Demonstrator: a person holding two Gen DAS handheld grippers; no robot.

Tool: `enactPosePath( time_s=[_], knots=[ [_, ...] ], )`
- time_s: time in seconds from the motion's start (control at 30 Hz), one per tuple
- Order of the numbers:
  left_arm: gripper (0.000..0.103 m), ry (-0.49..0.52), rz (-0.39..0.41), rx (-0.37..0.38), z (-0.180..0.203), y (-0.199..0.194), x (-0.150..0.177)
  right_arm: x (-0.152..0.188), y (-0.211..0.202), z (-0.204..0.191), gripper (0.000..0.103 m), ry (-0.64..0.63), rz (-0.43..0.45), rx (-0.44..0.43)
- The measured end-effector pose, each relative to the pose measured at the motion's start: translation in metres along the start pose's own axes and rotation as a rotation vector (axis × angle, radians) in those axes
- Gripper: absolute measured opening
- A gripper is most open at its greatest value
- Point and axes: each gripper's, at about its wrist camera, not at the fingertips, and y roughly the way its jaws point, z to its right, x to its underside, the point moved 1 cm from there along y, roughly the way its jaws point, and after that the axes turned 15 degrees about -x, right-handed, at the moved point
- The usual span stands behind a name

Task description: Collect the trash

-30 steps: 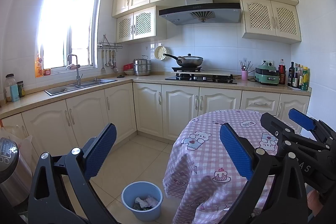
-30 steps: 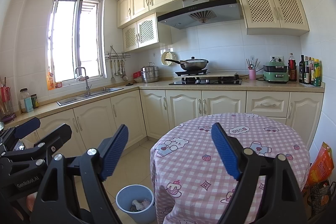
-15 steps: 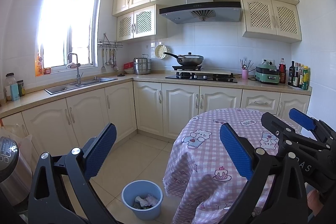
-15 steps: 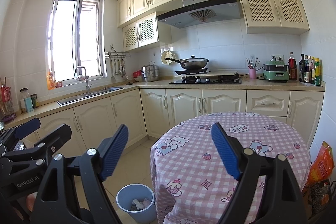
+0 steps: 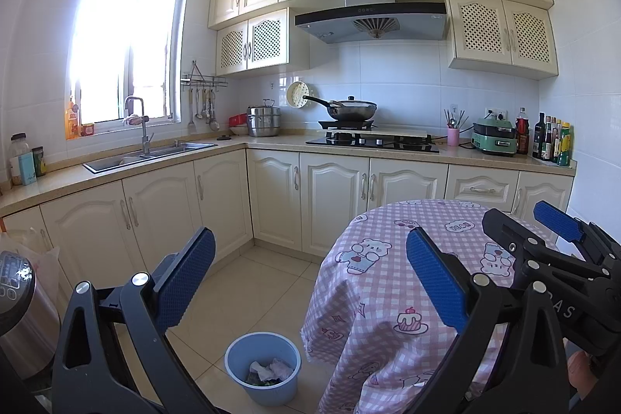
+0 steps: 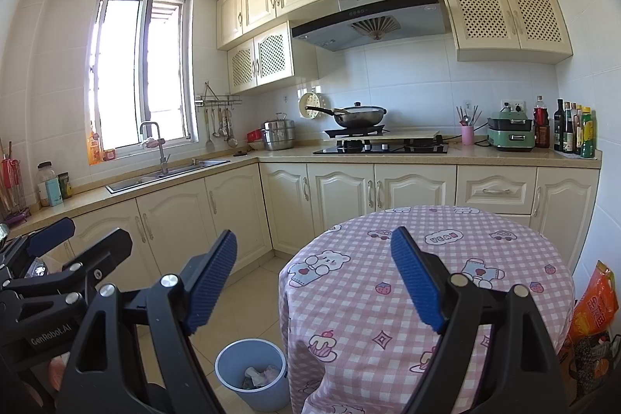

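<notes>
Kitchen w/ tiled floor (image 5: 248,293), blue bin (image 5: 264,371) beside round table (image 6: 458,258)

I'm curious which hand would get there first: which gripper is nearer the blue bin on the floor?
Left, by a little. The left gripper hangs almost straight above the blue bin; the right gripper hangs further over the table, so the bin sits below and left of it.

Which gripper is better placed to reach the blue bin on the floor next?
Left, slightly. The blue bin lies between the left gripper's open fingers, nearly centred. For the right gripper it sits further left. Both are open and empty.
</notes>
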Motion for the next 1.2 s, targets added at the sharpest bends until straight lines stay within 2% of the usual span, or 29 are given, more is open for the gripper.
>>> enactPosePath(
  time_s=[0.87,1.2],
  knots=[
    [0.095,-0.003,-0.013,-0.009,0.001,0.006,0.003,0.002,0.011,0.001,0.081,-0.006,-0.008,-0.016],
    [0.095,-0.008,-0.052,-0.031,0.001,0.026,0.003,0.003,0.037,0.015,0.081,0.009,-0.042,-0.040]
  ],
)
